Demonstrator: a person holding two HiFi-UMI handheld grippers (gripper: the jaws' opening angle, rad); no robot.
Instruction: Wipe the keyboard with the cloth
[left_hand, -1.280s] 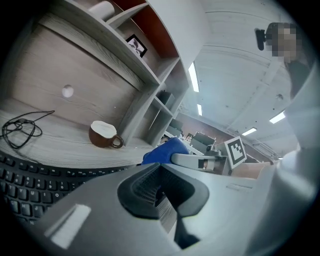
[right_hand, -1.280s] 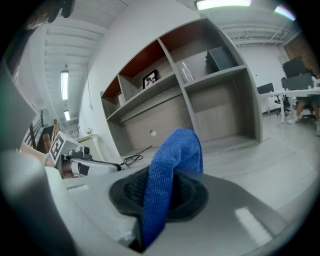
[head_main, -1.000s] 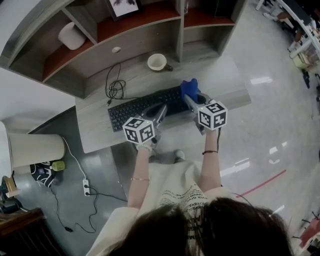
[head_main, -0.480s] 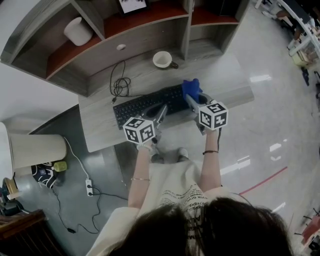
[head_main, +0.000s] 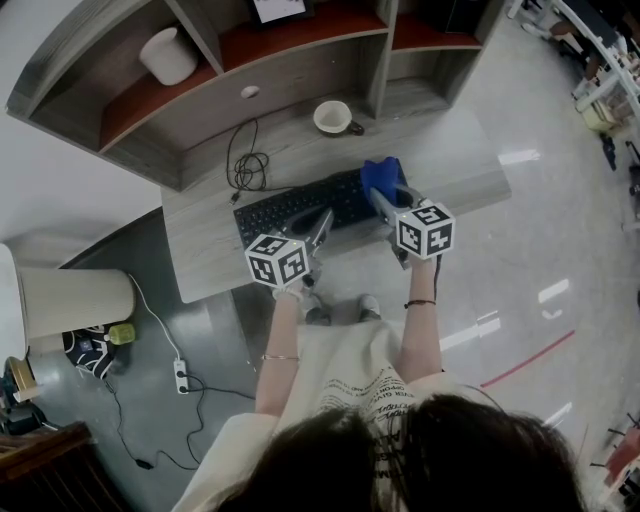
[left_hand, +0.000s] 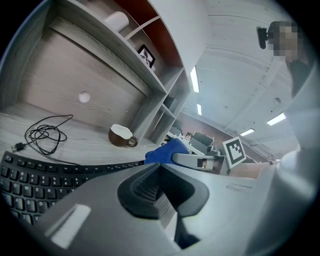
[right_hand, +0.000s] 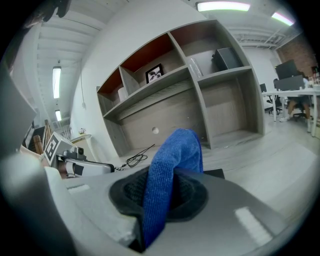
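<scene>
- Blue cloth (head_main: 381, 174): pinched in the right gripper (head_main: 385, 203), at the right end of the black keyboard (head_main: 300, 208). Contact with the keys cannot be confirmed.
- Left gripper (head_main: 322, 224): jaws pressed together on nothing, over the keyboard's near edge.
- Change over the last second: neither gripper has shifted along the keyboard, so probably no wiping stroke is under way.
- Behind, on the desk (head_main: 455, 160): mug (head_main: 333, 118), coiled cable (head_main: 248, 165).

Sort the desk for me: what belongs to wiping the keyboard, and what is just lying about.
Job: blue cloth, clamped in the right gripper; black keyboard.
Lying about: brown cup, coiled cable, white pot on the shelf, framed picture.
</scene>
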